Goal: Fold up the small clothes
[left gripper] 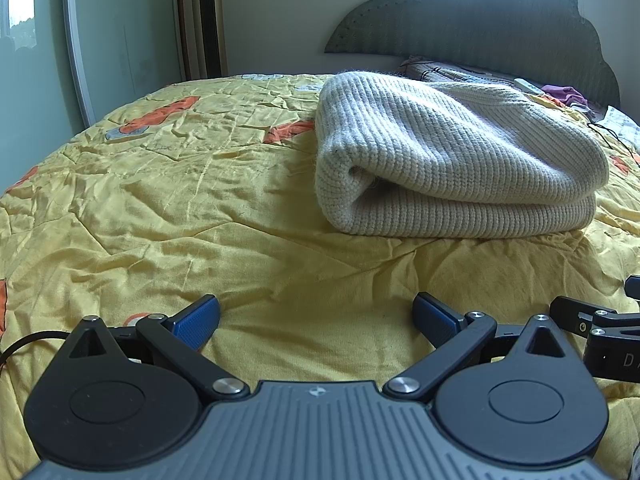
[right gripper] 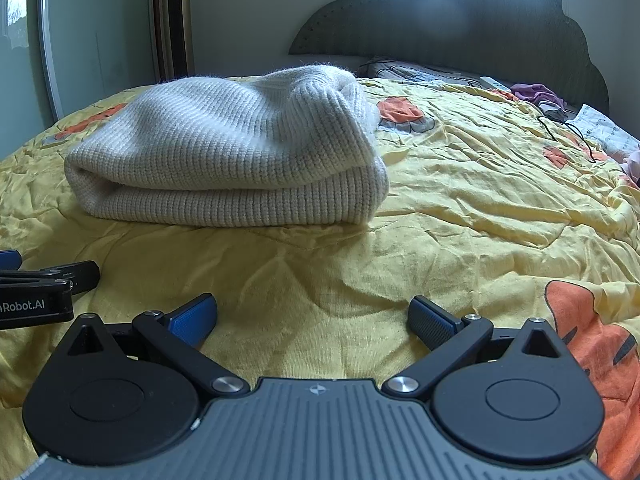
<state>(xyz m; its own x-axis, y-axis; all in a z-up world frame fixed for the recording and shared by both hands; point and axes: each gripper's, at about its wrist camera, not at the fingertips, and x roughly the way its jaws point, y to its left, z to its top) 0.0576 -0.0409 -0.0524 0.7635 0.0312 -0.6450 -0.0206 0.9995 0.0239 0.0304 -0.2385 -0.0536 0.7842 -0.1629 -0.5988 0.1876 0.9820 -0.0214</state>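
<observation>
A cream ribbed knit garment (left gripper: pixel 452 160) lies folded in a thick bundle on the yellow bedspread (left gripper: pixel 160 200); it also shows in the right wrist view (right gripper: pixel 232 152). My left gripper (left gripper: pixel 316 320) is open and empty, low over the bedspread, short of the bundle and to its left. My right gripper (right gripper: pixel 312 320) is open and empty, short of the bundle and to its right. Each gripper shows at the edge of the other's view: the right one (left gripper: pixel 600 328) and the left one (right gripper: pixel 40 288).
A dark scalloped headboard (right gripper: pixel 460 32) stands at the far end with pillows, purple cloth (right gripper: pixel 536 94), a white remote (right gripper: pixel 494 83) and a black cable (right gripper: pixel 568 132). A tower heater (left gripper: pixel 208 20) and a mirror stand by the left wall.
</observation>
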